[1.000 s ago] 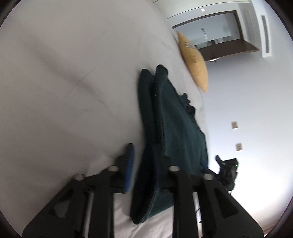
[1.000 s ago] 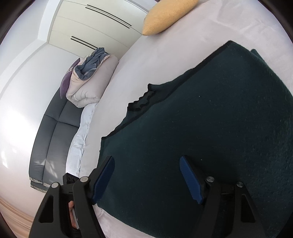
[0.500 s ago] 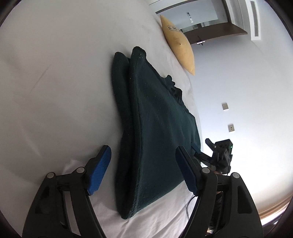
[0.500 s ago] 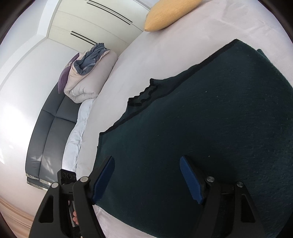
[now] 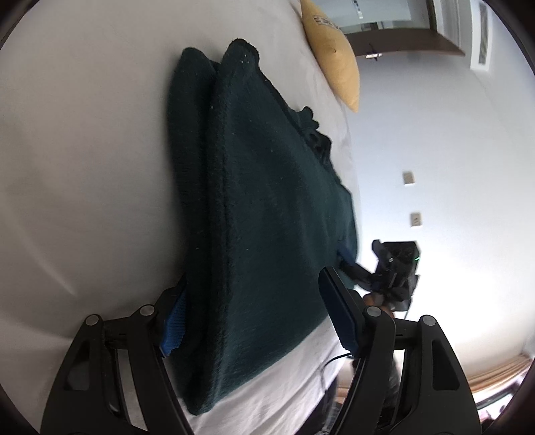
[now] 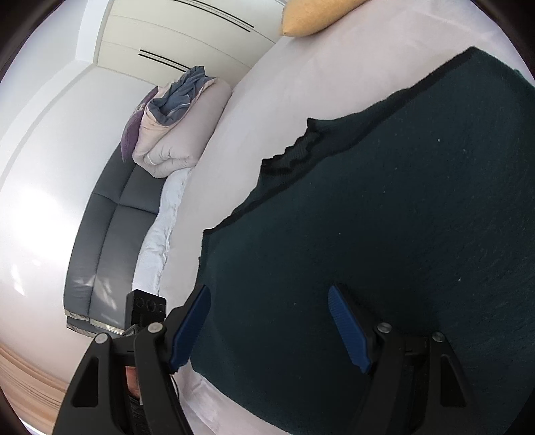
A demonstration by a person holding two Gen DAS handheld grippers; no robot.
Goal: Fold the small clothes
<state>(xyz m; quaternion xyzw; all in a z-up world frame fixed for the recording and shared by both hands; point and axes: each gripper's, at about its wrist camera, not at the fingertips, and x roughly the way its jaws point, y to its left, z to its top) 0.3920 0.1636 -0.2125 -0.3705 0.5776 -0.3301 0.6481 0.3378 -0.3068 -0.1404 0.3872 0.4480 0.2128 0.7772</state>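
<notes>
A dark green knitted sweater (image 5: 267,200) lies folded in layers on the white bed (image 5: 83,150); it also fills the right wrist view (image 6: 384,234). My left gripper (image 5: 257,321) is open, its jaws spread either side of the sweater's near folded edge, the left blue pad partly hidden behind the cloth. My right gripper (image 6: 277,328) is open over the sweater's near corner, one pad off its edge, one above the fabric. The right gripper also shows in the left wrist view (image 5: 394,267) at the sweater's far corner.
A yellow pillow (image 5: 334,50) lies at the head of the bed, also in the right wrist view (image 6: 317,16). A grey sofa (image 6: 110,241) with a folded duvet (image 6: 177,134) stands beside the bed. White wardrobe doors (image 6: 187,36) are behind.
My left gripper was shut on the sweater's edge one second ago, then opened wide and moved closer over the folded edge. The right gripper stayed open and shifted slightly.
</notes>
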